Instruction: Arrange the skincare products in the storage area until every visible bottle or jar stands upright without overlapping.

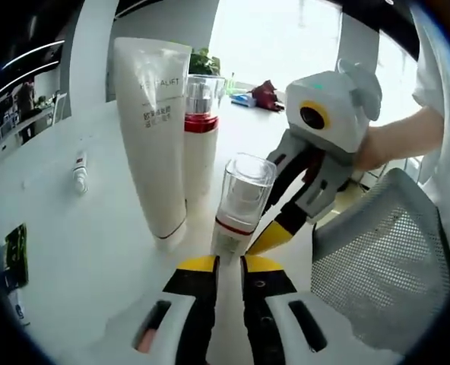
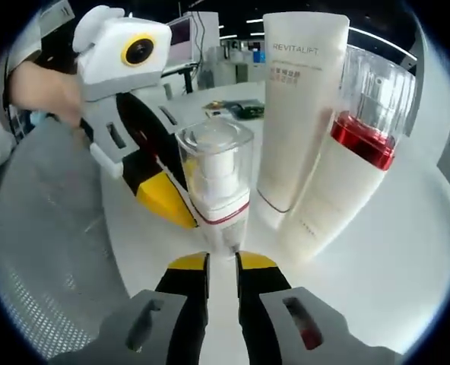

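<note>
Steadying small pump bottle (image 1: 240, 205) upright beside tube (image 1: 155, 129). Left claw (image 1: 229, 266) and right claw (image 2: 223, 264) both clenched, empty. Next: pull clear gently.

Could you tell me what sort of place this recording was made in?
Probably an open-plan office or lab. A white table holds the skincare bottles, a grey mesh chair back stands beside it, and the right gripper view shows a monitor and ceiling strip lights behind.

Both hand-held grippers low, facing each other: left hand-held gripper (image 1: 229, 264) and right hand-held gripper (image 2: 222, 261) jaws nearly closed
</note>
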Tool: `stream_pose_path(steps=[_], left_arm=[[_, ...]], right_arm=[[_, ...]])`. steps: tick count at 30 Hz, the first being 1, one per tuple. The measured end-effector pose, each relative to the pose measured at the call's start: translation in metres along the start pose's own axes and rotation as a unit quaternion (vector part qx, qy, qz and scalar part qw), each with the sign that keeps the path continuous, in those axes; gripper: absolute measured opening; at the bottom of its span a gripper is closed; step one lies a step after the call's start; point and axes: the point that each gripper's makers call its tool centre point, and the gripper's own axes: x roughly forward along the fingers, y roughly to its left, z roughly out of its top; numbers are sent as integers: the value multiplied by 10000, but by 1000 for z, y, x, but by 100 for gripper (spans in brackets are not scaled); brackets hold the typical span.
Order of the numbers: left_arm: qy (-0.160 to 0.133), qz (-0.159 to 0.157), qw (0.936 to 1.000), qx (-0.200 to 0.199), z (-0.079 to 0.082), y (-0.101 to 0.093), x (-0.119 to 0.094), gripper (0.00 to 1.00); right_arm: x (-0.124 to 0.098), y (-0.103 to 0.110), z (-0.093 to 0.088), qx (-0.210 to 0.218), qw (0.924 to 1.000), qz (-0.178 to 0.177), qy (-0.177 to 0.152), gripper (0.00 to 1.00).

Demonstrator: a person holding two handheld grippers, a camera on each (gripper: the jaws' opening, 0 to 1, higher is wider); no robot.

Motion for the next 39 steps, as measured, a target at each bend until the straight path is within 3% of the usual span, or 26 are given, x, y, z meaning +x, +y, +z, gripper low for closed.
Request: stream_pose_path(steps=[17, 39], left_arm=[[-35, 80, 10000, 27, 8, 17, 11, 6], [-26, 151, 9999, -67, 11, 19, 14, 8]], right_arm=[[8, -18, 4, 119, 9998, -161, 34, 13], [9, -26, 1, 194, 9995, -219, 102, 13]])
